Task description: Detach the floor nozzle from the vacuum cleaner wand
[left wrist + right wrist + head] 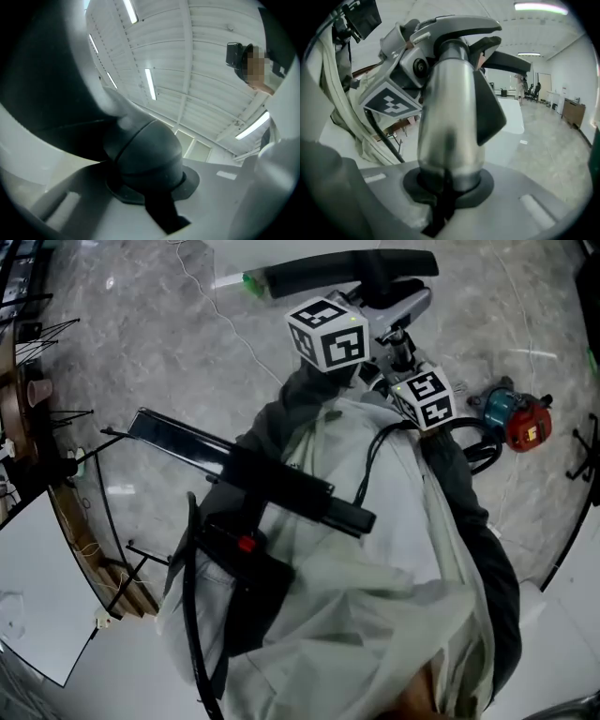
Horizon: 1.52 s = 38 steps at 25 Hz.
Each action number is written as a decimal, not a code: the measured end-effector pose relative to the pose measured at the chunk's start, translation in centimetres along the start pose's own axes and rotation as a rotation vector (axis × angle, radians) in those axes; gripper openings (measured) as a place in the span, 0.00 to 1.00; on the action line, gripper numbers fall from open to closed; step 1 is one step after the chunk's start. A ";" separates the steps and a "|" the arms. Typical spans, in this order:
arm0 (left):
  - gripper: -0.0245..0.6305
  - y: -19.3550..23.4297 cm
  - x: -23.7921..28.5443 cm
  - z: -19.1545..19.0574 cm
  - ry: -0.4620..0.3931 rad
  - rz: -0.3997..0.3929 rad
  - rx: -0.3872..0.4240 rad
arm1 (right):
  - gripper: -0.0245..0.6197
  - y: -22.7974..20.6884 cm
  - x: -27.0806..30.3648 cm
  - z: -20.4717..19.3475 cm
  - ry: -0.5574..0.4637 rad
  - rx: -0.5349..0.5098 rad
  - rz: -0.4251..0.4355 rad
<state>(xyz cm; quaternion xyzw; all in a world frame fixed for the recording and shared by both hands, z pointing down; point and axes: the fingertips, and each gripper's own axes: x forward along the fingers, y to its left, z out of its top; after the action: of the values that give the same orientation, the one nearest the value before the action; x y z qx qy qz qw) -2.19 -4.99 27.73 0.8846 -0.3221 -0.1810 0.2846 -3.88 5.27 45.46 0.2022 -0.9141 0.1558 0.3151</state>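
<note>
We judge this the approach: left gripper [143,143] and right gripper [448,133], jaws closed on nothing, hover just beside the black vacuum wand [347,273] on the floor [141,352]; next, open and grasp

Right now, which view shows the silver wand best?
The right gripper view: the silver wand fills the centre, close up. The head view shows only a short silver stretch beyond the marker cubes. The left gripper view shows only a dark rounded part, no silver.
</note>
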 end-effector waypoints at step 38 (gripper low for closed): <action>0.15 -6.6 0.2 1.4 0.050 -0.209 0.068 | 0.10 2.9 -3.2 2.1 -0.106 0.025 0.092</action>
<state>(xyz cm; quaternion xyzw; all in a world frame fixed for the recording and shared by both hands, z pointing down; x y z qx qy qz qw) 0.33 -1.49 22.59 0.9268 -0.2268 -0.1762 0.2418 -4.03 7.81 41.41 0.1718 -0.9358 0.1704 0.2562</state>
